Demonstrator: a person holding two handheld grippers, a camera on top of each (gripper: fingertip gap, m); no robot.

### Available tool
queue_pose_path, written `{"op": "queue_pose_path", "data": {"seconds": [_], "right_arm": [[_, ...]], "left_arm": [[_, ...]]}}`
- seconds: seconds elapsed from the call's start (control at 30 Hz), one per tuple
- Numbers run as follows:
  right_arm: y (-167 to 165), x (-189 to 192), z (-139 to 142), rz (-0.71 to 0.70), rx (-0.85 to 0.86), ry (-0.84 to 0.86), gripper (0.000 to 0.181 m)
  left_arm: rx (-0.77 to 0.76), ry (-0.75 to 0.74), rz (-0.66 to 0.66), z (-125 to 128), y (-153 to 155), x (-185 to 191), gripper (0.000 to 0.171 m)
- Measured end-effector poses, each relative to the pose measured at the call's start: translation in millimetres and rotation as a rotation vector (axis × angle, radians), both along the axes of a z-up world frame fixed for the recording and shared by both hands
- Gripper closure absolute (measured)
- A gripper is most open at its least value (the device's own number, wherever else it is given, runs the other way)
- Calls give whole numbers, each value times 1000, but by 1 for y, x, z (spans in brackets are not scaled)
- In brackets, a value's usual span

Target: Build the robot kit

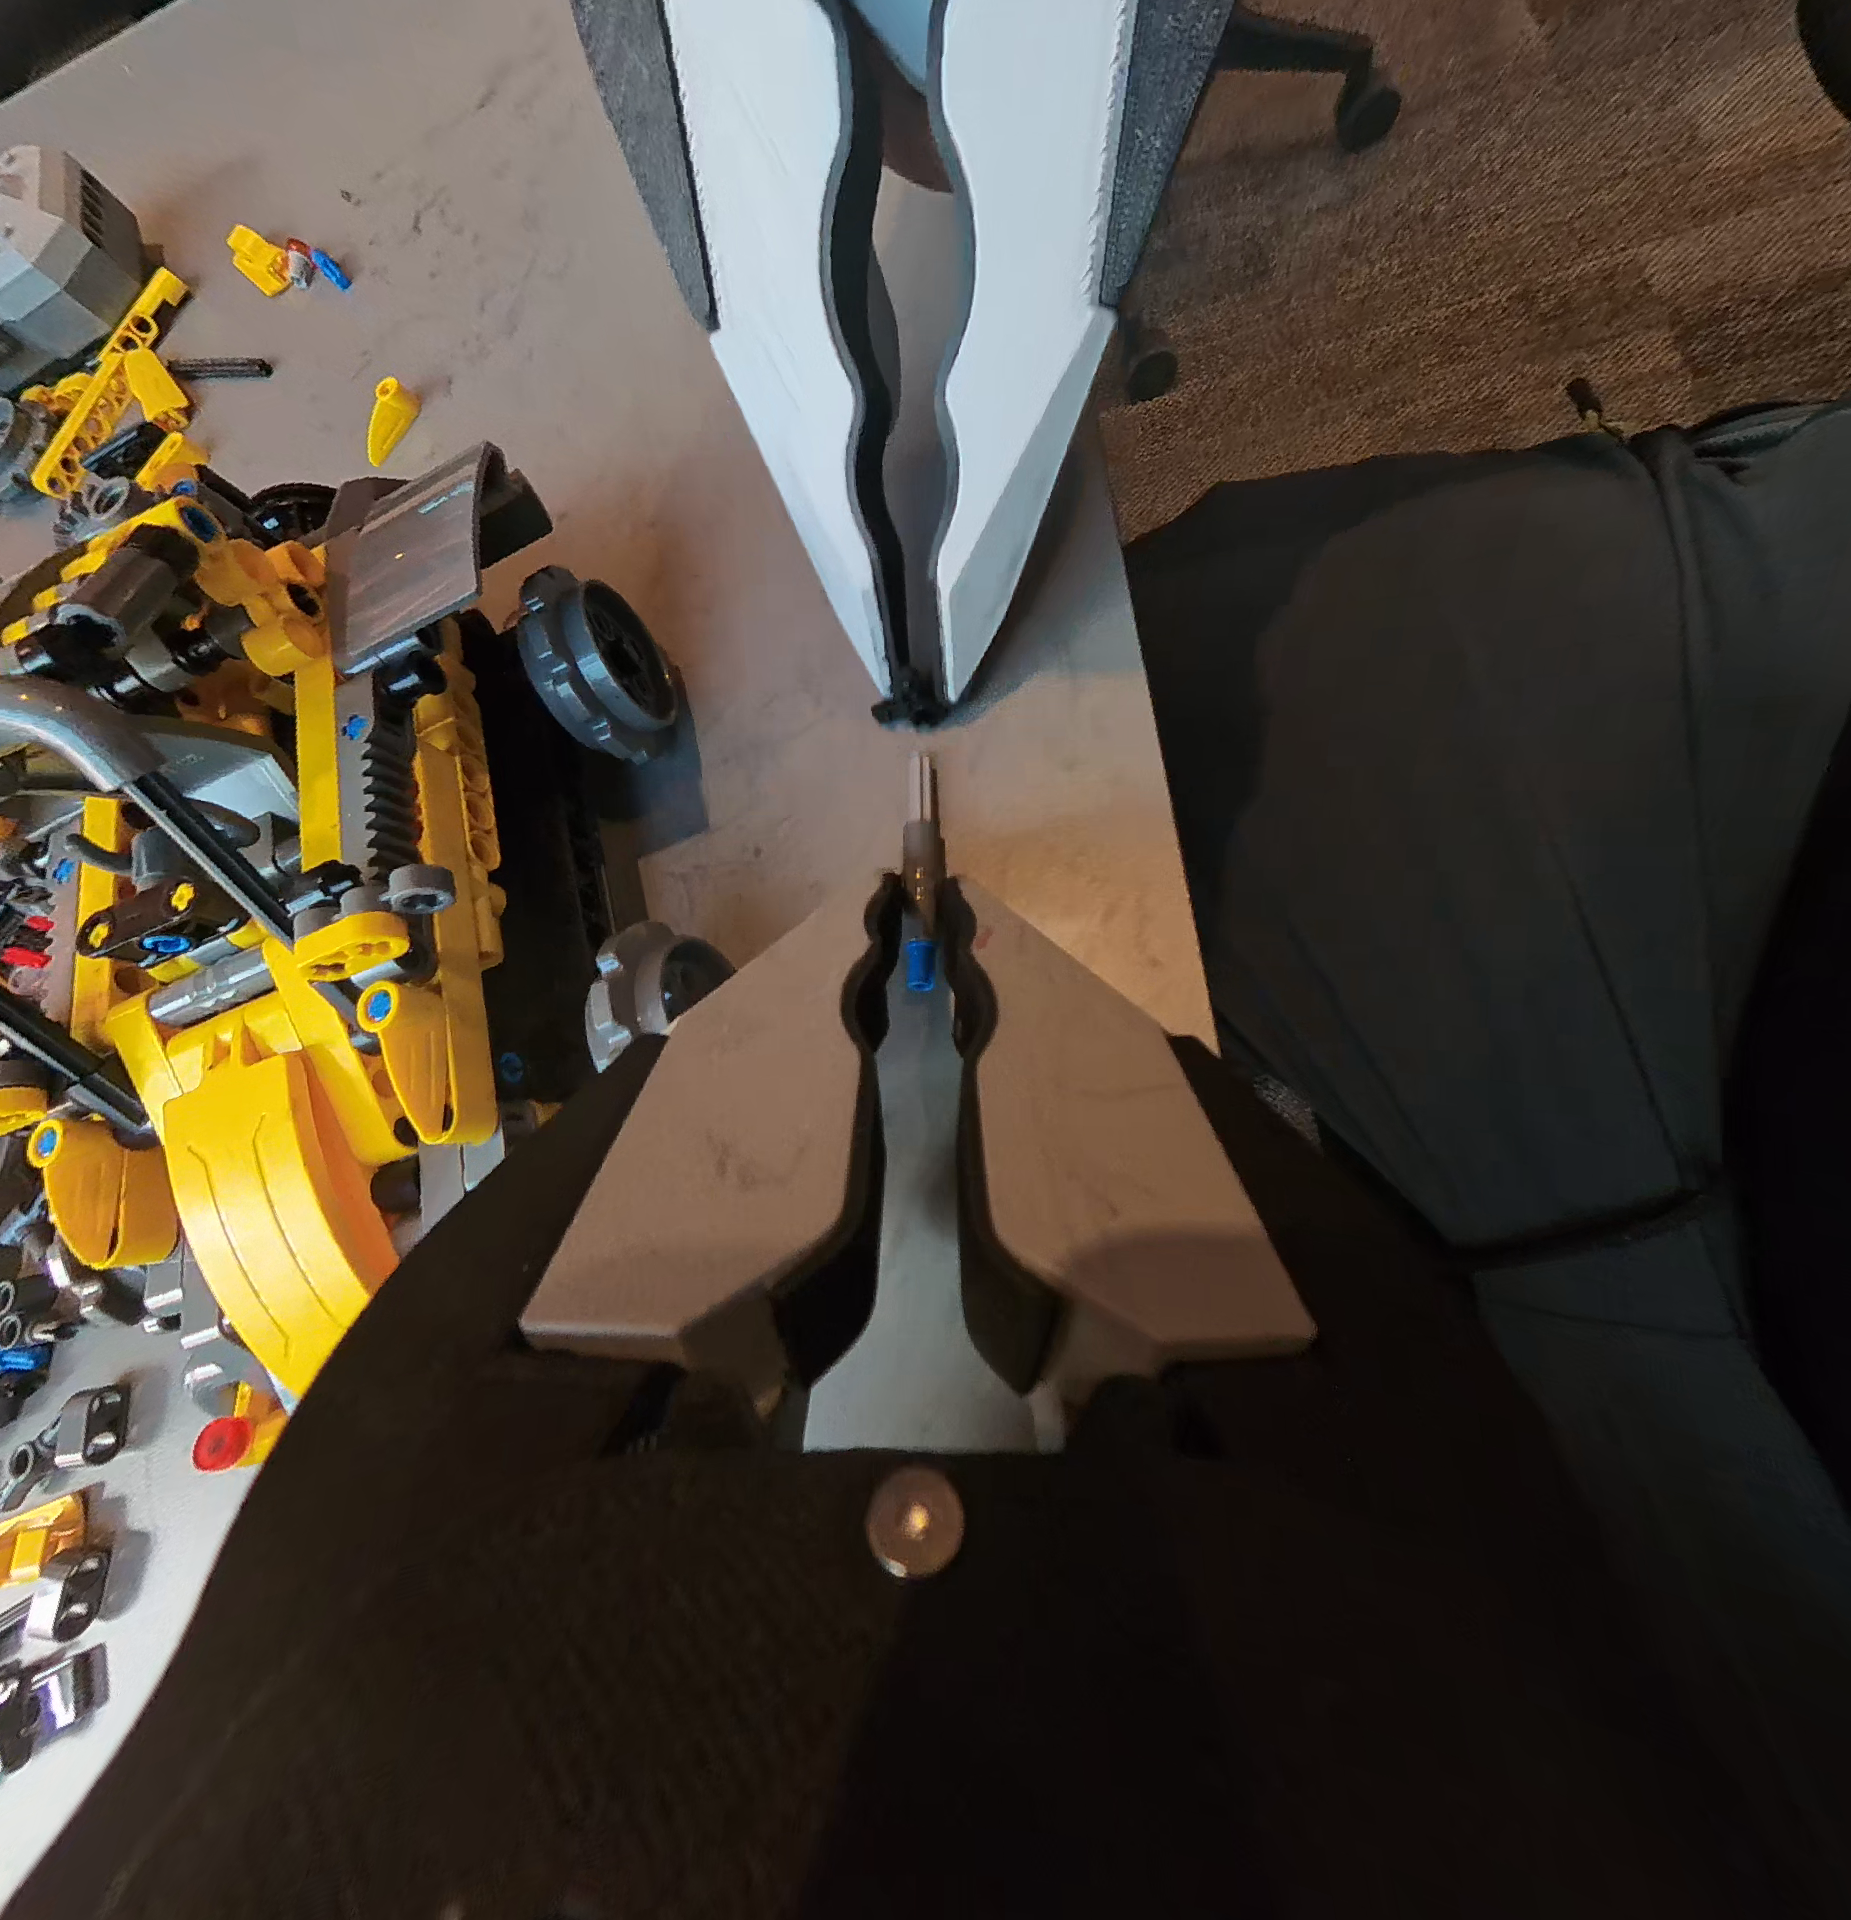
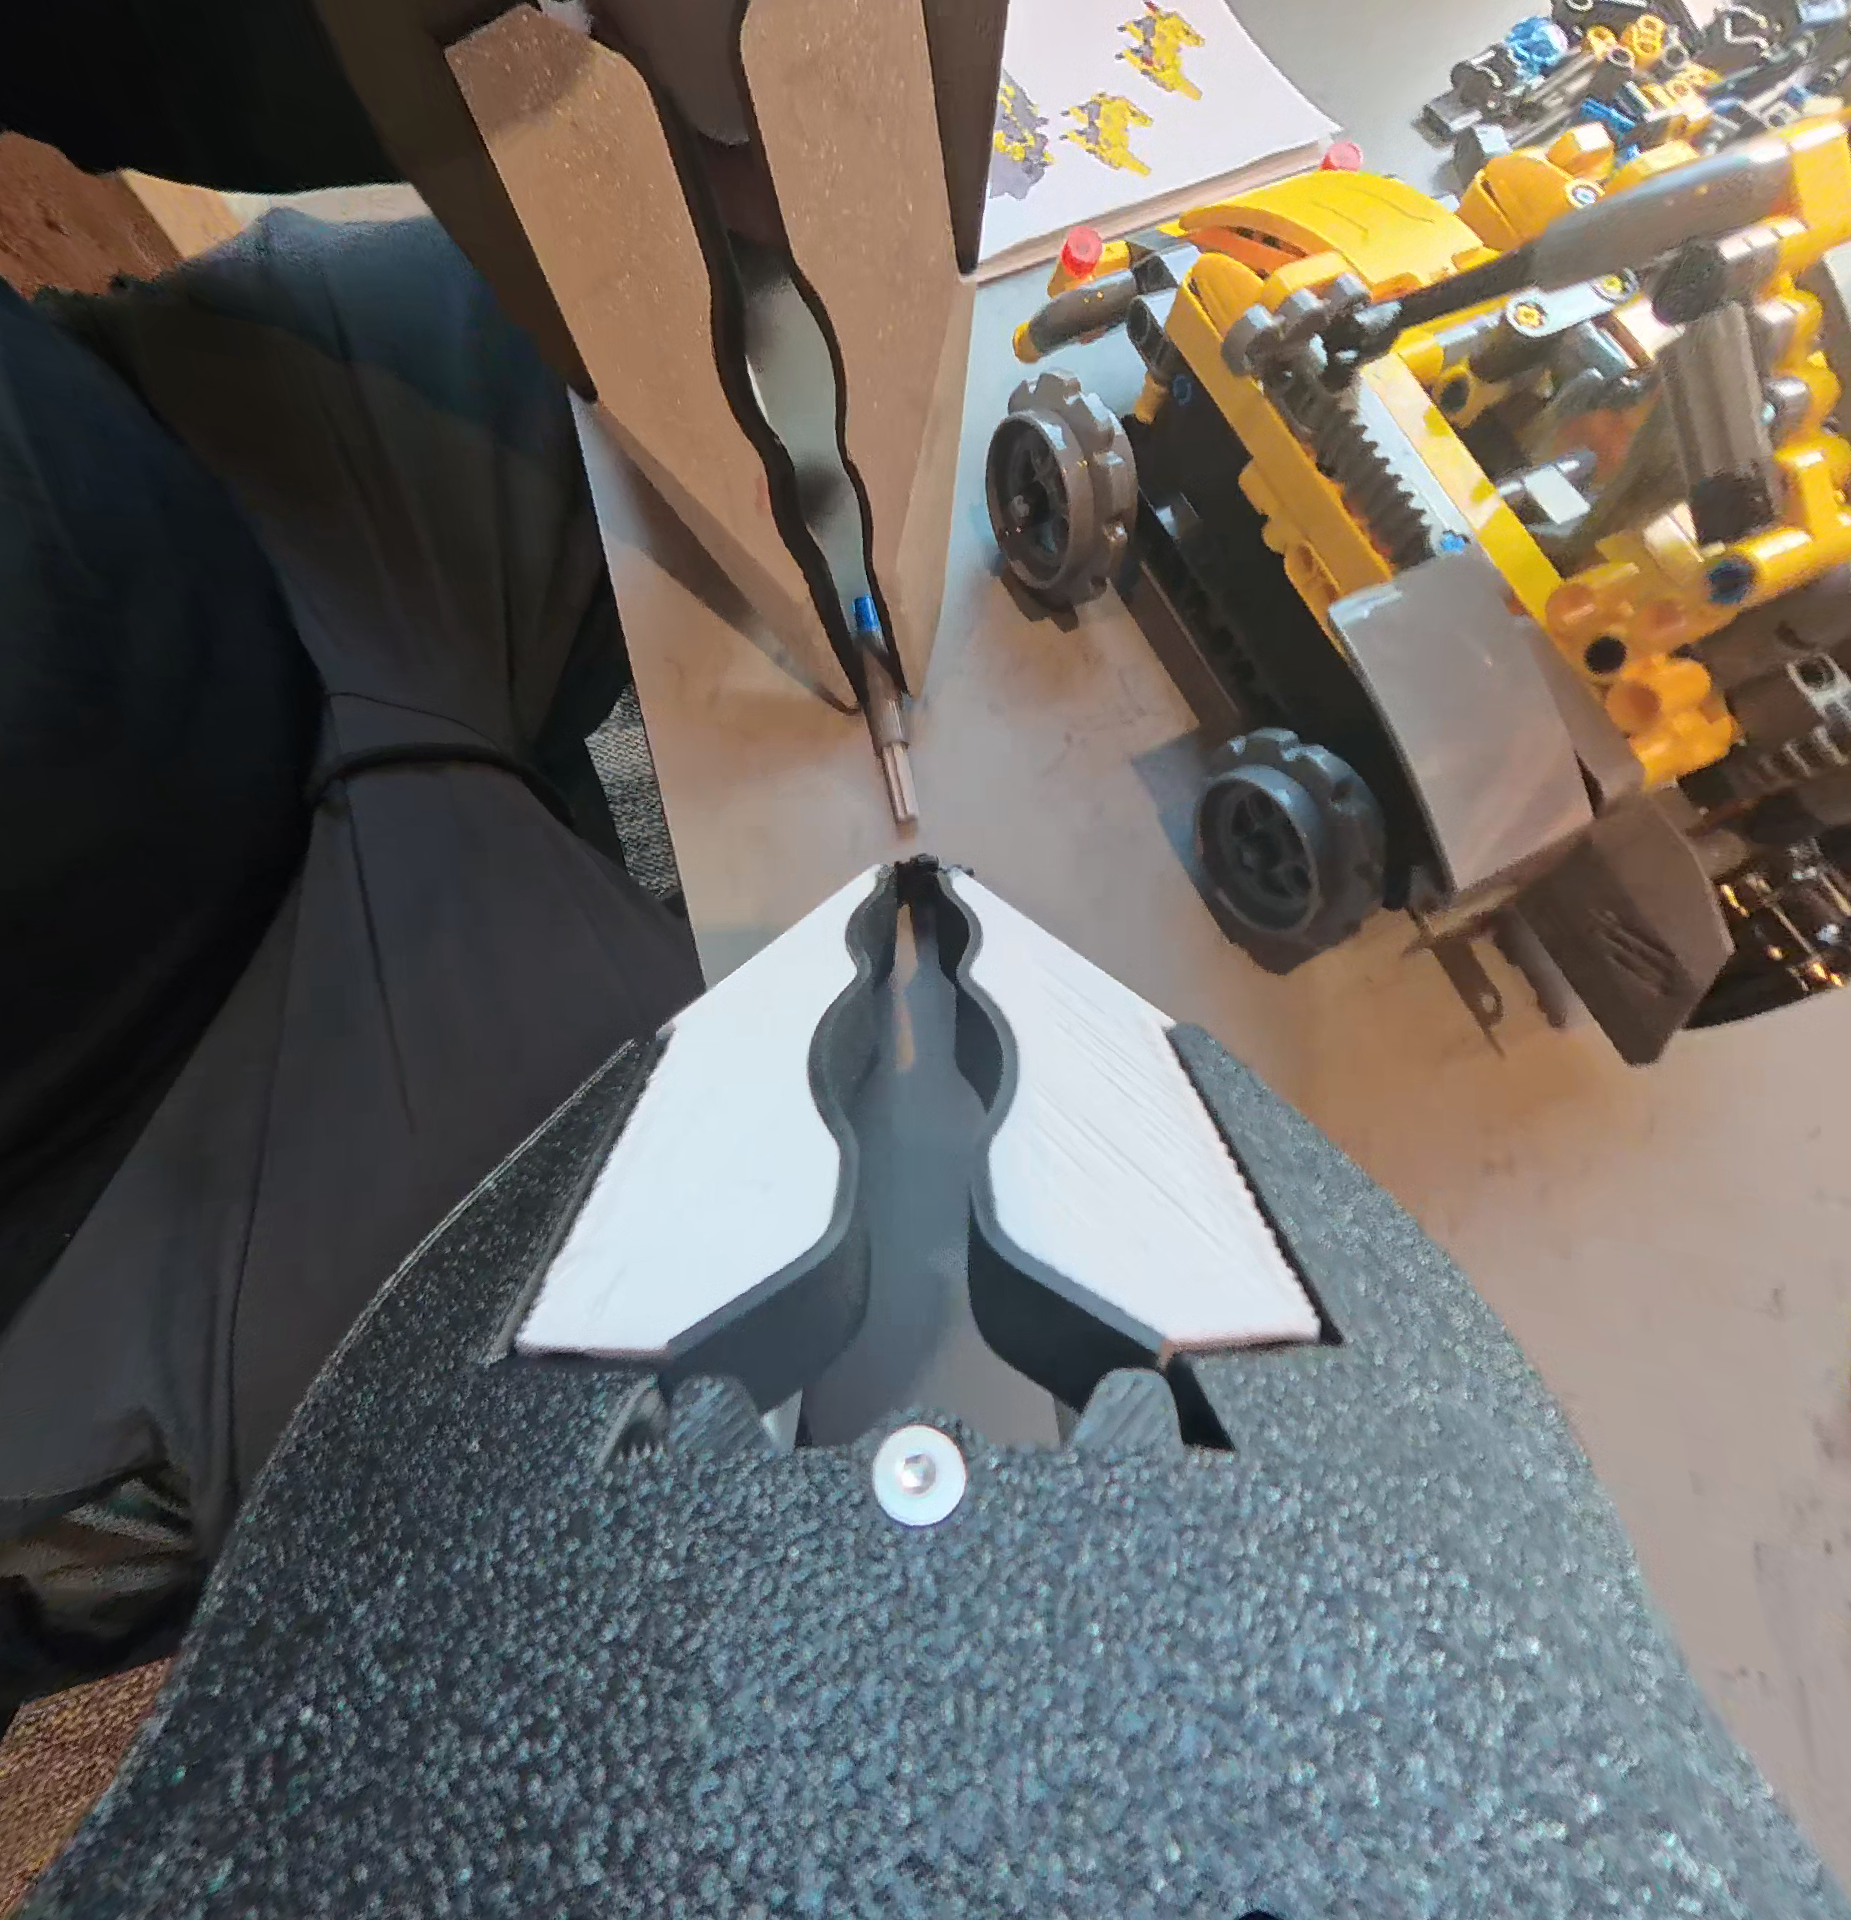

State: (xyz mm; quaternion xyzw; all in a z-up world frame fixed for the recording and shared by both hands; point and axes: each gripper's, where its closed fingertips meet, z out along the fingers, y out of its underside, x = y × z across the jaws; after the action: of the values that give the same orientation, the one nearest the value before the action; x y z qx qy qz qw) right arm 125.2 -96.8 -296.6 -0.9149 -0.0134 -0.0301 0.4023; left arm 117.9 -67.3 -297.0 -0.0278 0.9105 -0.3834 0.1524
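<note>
Fingers of your left gripper [image 1: 919, 894] pinch a small grey axle piece [image 1: 919, 831] with a blue pin [image 1: 917, 964] at its rear, the grey tip poking out forward. Just beyond it, not quite touching, your right gripper [image 2: 916, 873] faces it tip to tip, its white fingers pressed onto a tiny black part [image 2: 918, 869]. Both hover over the table [image 1: 588, 260] near its edge. Beside them stands the yellow brick vehicle [image 2: 1472, 447] on dark toothed wheels [image 2: 1056, 483], loose parts [image 1: 287, 258] and a printed booklet [image 2: 1139, 114] farther off.
</note>
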Motion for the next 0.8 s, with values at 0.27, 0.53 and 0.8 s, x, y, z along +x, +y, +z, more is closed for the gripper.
{"op": "queue_pose_path", "data": {"seconds": [0.27, 0.53, 0.8], "right_arm": [[-30, 22, 12, -93, 78, -4, 177], [-34, 18, 26, -65, 170, -20, 177], [-28, -2, 33, 10, 214, -57, 177]], "left_arm": [[-6, 51, 2, 0, 10, 0, 168], [-26, 78, 58, 3, 10, 2, 149], [-86, 81, 35, 25, -37, -7, 145]]}}
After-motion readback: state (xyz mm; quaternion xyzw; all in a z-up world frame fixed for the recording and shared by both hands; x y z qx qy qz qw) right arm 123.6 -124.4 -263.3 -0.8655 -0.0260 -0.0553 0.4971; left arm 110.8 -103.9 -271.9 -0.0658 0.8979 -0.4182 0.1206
